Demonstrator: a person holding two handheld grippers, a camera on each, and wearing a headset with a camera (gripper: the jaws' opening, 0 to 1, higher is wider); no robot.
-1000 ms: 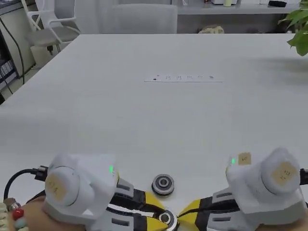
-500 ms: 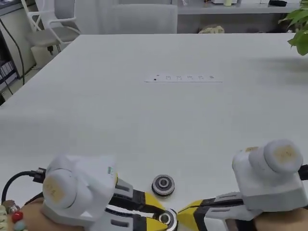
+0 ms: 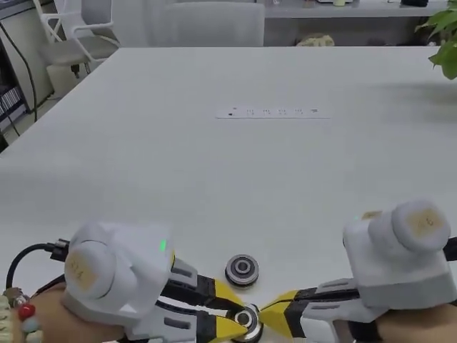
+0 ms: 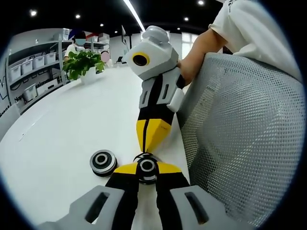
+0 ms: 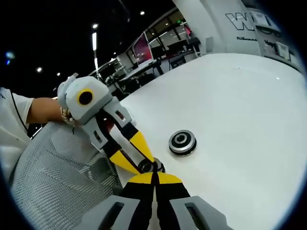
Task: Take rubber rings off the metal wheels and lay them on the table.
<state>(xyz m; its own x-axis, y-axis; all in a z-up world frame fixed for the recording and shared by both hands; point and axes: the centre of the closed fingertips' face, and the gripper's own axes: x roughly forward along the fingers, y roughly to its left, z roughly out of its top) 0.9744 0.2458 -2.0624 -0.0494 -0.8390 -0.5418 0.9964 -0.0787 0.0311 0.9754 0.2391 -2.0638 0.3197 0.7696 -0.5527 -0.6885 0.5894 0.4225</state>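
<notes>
Note wheel [image 4: 147,167] clamped between jaws of left gripper [image 3: 233,315] at near edge of surface [image 3: 214,164], jaws of right gripper [image 5: 154,176] closed to a point at its rim, second wheel [image 3: 242,271] lying just beyond; expect hard slick metal, thin stretchy ring [image 4: 94,164]: pinch ring's outer edge.

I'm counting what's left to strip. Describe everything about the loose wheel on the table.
The loose wheel lies flat on the white table. Its face shows concentric black and silver bands around a centre hole; the black ring looks on. Nothing touches it; it lies apart from the held wheel.
</notes>
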